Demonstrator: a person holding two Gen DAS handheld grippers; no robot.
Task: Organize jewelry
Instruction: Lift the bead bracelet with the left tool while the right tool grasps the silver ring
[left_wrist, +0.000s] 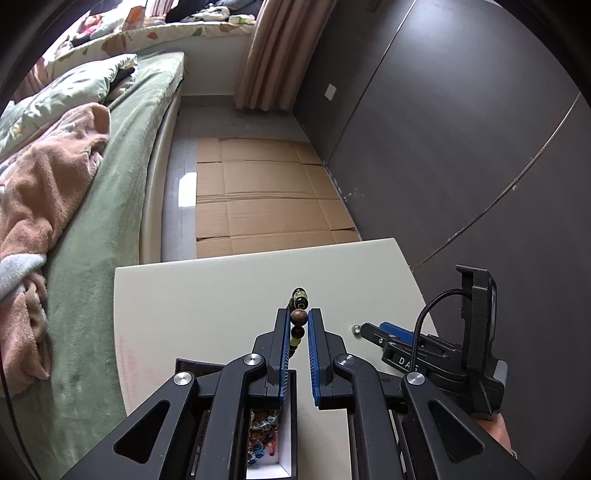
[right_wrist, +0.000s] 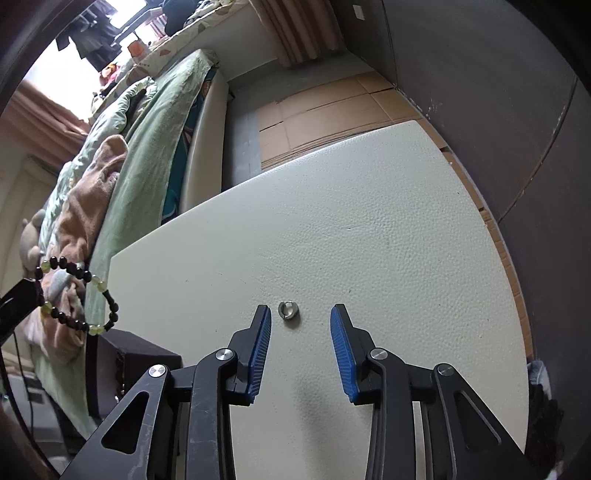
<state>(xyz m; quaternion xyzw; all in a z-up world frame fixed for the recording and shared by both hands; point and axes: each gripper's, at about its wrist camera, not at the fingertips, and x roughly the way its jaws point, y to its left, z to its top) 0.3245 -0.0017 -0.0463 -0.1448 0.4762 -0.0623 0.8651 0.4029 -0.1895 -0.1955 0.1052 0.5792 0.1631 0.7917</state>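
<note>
Bracelet (left_wrist: 298, 317) beads, dark with a few pale green ones, sit pinched between the narrowed jaws of the left gripper (left_wrist: 298, 334), gripped at one larger brown bead so the rest of the loop hangs free. In the right wrist view the same loop (right_wrist: 75, 295) dangles in the air at the far left, above a dark box (right_wrist: 122, 363) at the tabletop's left edge. Holding it by a single bead keeps the strand clear of the tabletop (left_wrist: 207, 295) and lets it drop in cleanly. Directly below the left gripper, the box's open compartment (left_wrist: 267, 443) already holds a tangle of colourful pieces, so this looks like the carry-and-drop step, with the bracelet nearly over its place.

A small silver ring (right_wrist: 288, 310) lies flat on the tabletop, left of centre between the widely spread jaws of the right gripper (right_wrist: 301, 314), which holds nothing. The jaws straddle the ring without touching it, seemingly lined up to take it next. Being low and smooth, the ring could slip or skate away as the blue pads close, so the tips would need to come right down to the surface first.

A bed (left_wrist: 110, 206) runs along the left; flattened cardboard (left_wrist: 266, 192) covers the floor beyond.
</note>
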